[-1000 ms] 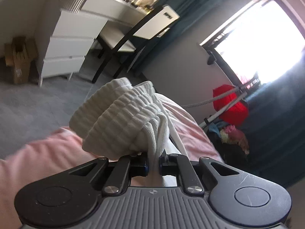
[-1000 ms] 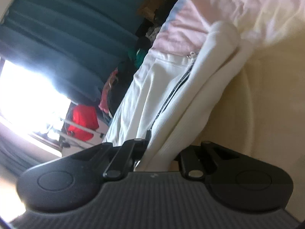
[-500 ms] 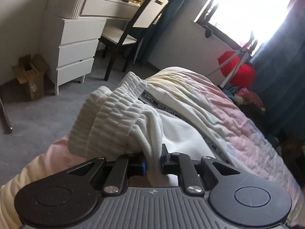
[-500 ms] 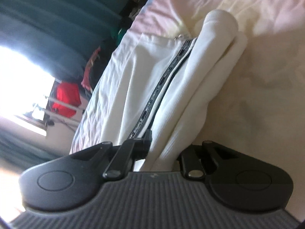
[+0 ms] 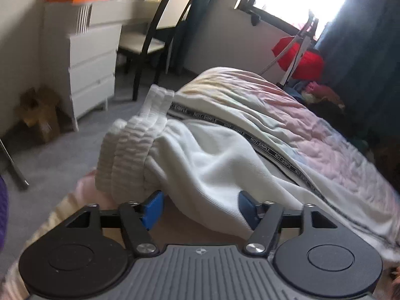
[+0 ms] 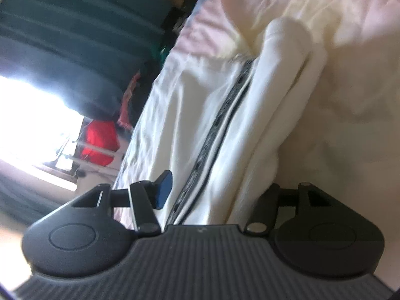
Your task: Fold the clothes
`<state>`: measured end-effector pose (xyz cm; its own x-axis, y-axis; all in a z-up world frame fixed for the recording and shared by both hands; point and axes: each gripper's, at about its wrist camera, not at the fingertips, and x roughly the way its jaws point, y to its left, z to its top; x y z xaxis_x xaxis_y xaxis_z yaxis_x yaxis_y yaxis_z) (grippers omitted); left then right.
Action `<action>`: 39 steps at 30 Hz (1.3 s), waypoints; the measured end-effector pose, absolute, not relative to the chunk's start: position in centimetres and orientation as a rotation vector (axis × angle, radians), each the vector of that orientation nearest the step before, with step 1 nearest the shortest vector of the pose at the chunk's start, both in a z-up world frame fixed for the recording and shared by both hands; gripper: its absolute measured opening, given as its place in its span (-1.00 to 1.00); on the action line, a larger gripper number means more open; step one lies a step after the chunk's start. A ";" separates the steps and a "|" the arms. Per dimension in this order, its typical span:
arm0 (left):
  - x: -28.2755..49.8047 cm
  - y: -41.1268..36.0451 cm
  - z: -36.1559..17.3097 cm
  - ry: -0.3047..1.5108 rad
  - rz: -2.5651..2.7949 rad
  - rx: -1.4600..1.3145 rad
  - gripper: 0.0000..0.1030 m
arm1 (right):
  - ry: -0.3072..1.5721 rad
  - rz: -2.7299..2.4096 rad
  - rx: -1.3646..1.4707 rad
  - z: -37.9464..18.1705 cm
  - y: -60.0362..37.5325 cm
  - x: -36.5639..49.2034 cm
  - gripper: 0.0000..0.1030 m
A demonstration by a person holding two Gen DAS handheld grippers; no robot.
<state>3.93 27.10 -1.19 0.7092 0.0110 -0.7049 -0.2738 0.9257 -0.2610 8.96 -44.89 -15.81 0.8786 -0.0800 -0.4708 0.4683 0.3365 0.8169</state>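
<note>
White trousers (image 5: 207,160): soft, limp knit, light; lie doubled on bed (image 5: 312,135), ribbed waistband (image 5: 130,150) at 11 o'clock, best hold. Left gripper (image 5: 200,208), right gripper (image 6: 217,190): jaws wide, holding nothing.

One white ribbed-cuff garment with a black lettered stripe (image 5: 205,155) lies on one bed under a pink and cream quilted cover (image 5: 287,115). Two black two-finger grippers show, one left (image 5: 200,207) and one right (image 6: 215,187). Around them stand one white three-drawer unit (image 5: 92,67), one black-framed chair with a white seat (image 5: 155,40), one brown cardboard box (image 5: 40,115) and one red bag (image 5: 300,58).
</note>
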 end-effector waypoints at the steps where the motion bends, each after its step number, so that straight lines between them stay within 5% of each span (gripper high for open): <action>1: 4.0 26.5 -0.6 0.766 0.170 -0.347 0.44 | 0.349 -0.408 1.168 -15.7 -45.2 8.6 0.15; 7: 5.6 20.3 2.0 0.687 0.113 -0.241 0.50 | 0.342 -0.469 1.104 -16.3 -47.0 9.2 0.14; 21: 12.6 -2.2 -2.3 0.594 -0.080 0.034 0.59 | 0.295 -0.345 1.155 -18.6 -49.4 7.8 0.01; 27: 12.8 -4.2 -7.5 0.670 -0.075 0.079 0.59 | 0.136 -0.275 1.211 -18.0 -49.7 7.1 0.03; 33: 12.8 -4.1 -10.2 0.734 -0.069 0.159 0.66 | 0.241 -0.334 1.146 -19.4 -49.7 9.5 0.00; 36: 13.1 -3.7 -11.1 0.767 -0.070 0.153 0.69 | 0.269 -0.364 1.072 -19.4 -49.5 10.7 -0.46; 39: 13.5 -3.8 -11.6 0.773 -0.082 0.197 0.77 | 0.268 -0.387 1.003 -18.6 -48.9 11.4 -0.67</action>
